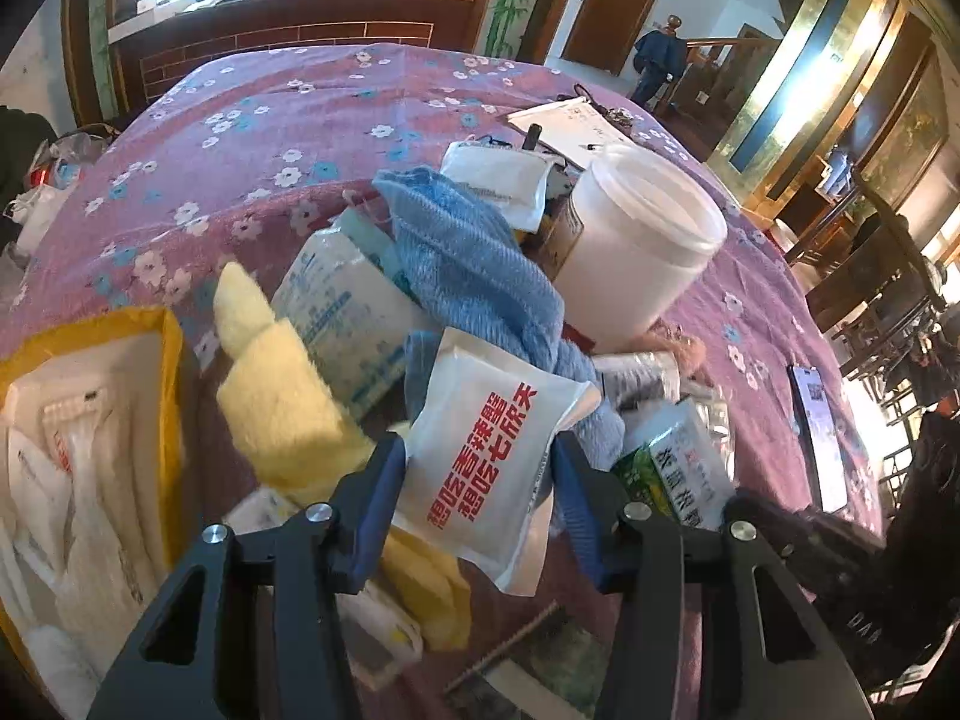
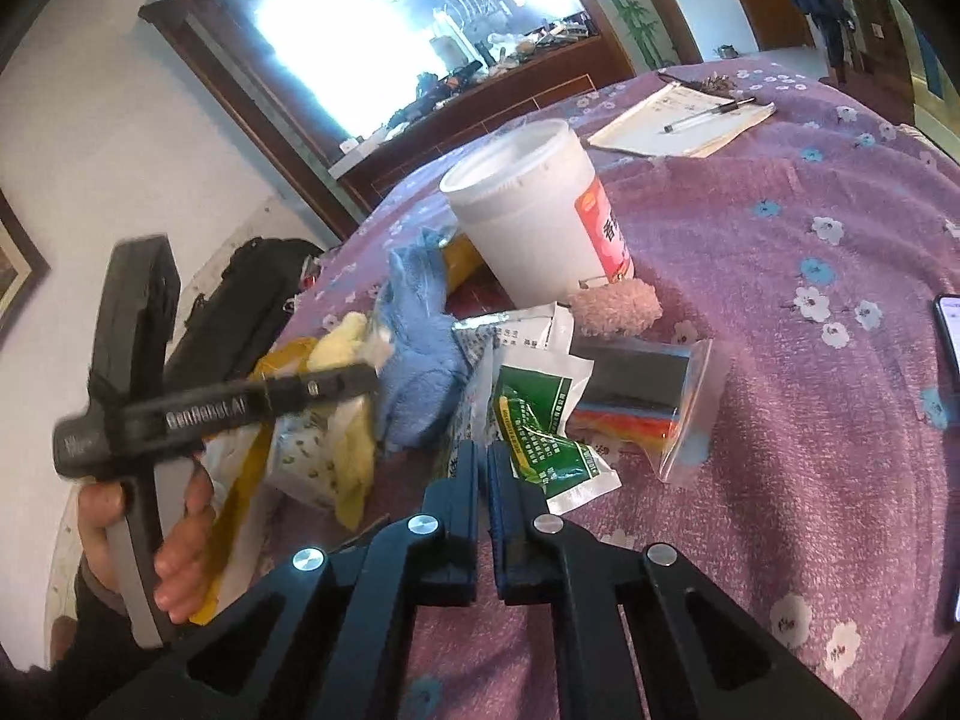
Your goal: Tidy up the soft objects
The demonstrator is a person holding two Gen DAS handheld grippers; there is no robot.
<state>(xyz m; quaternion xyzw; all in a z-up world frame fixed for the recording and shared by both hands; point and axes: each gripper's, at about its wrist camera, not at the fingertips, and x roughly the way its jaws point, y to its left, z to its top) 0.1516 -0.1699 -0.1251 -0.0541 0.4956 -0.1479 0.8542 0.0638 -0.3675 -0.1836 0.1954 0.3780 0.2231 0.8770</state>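
A white soft packet with red characters (image 1: pixel 486 450) stands tilted between the blue pads (image 1: pixel 384 498) of my left gripper (image 1: pixel 480 504), which is shut on its two sides. Behind it lie a blue towel (image 1: pixel 474 276), a yellow plush cloth (image 1: pixel 282 396) and a wrapped tissue pack (image 1: pixel 342 312). In the right wrist view my right gripper (image 2: pixel 483 468) is shut, low over the purple cloth, with nothing seen between its pads. A green packet (image 2: pixel 540 438) lies just right of its tips. The left gripper (image 2: pixel 360 381) reaches into the pile there, held by a hand (image 2: pixel 180 540).
A yellow-rimmed bag (image 1: pixel 168 360) of white plastic bags stands at the left. A white tub (image 2: pixel 528 222) stands behind the pile, with a pink fluffy roll (image 2: pixel 615 306) and a zip bag (image 2: pixel 648 396) nearby. A notebook with pen (image 2: pixel 678 120) and a phone (image 1: pixel 816 438) lie on the floral tablecloth (image 2: pixel 810 420).
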